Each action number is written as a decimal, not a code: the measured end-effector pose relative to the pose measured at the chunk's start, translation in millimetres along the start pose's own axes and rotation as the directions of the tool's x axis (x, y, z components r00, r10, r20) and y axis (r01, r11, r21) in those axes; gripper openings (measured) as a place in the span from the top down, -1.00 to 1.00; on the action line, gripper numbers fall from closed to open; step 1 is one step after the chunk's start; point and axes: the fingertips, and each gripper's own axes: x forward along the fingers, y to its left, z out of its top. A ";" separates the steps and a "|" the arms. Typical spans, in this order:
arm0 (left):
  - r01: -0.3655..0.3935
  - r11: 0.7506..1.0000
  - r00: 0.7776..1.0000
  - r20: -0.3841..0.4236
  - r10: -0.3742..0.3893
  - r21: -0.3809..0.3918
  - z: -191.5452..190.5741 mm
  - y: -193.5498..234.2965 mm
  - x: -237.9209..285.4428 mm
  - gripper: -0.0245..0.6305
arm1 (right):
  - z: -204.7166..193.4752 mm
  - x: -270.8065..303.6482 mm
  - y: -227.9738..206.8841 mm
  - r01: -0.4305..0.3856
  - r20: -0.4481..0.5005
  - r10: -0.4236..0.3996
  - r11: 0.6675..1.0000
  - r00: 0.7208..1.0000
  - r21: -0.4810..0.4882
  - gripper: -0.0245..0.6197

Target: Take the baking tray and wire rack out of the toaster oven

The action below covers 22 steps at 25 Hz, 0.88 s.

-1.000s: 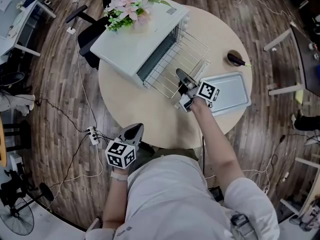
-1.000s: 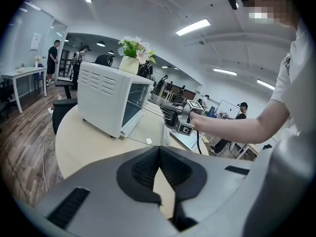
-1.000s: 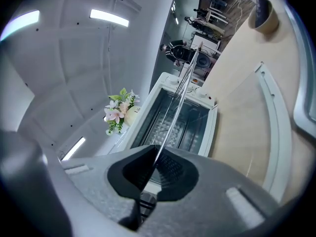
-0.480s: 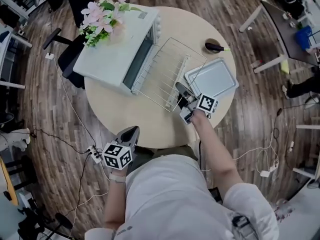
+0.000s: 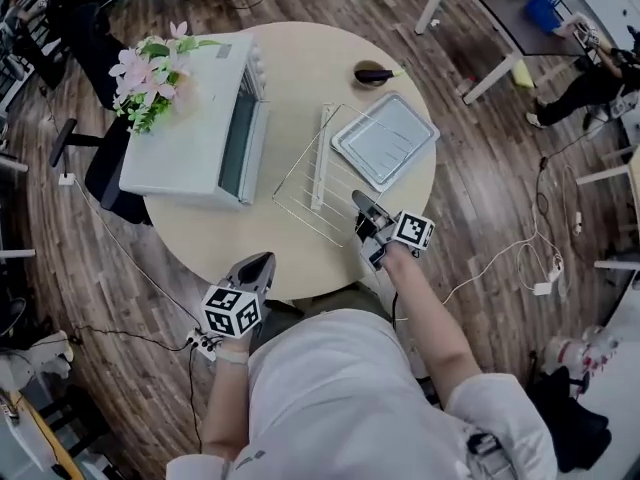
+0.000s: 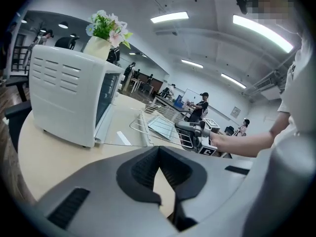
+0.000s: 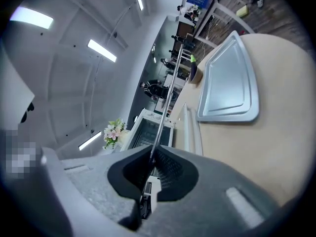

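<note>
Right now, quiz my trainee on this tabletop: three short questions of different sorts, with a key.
1. True or false: the baking tray lies inside the toaster oven.
2. The right gripper is shut on: A the wire rack, B the baking tray, C nothing.
3. Fill in: the left gripper has its jaws ___, with nothing between them.
Key: 1 false, it lies on the table; 2 A; 3 together.

Round beige table [image 5: 300, 63]. Toaster oven [image 5: 185, 133] stands on it, front open. Just off the oven's front lies the wire rack [image 5: 318, 186]. Beyond it lies the baking tray [image 5: 385, 140], their edges overlapping. Small dark bowl [image 5: 375, 73] sits farther from the oven, at the table's rim.
</note>
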 end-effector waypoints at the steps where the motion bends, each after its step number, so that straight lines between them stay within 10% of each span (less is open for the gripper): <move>1: 0.017 1.000 1.000 -0.011 -0.016 0.011 0.6 -1.2 0.6 0.93 | -2.5 -9.4 -2.4 0.025 0.016 -0.025 1.000 1.000 -0.007 0.90; 22: 0.289 0.951 0.940 -0.219 -0.261 0.107 -40.3 -14.2 -13.9 0.93 | -111.4 -134.8 -7.2 0.185 0.281 -0.205 0.978 0.938 0.096 0.90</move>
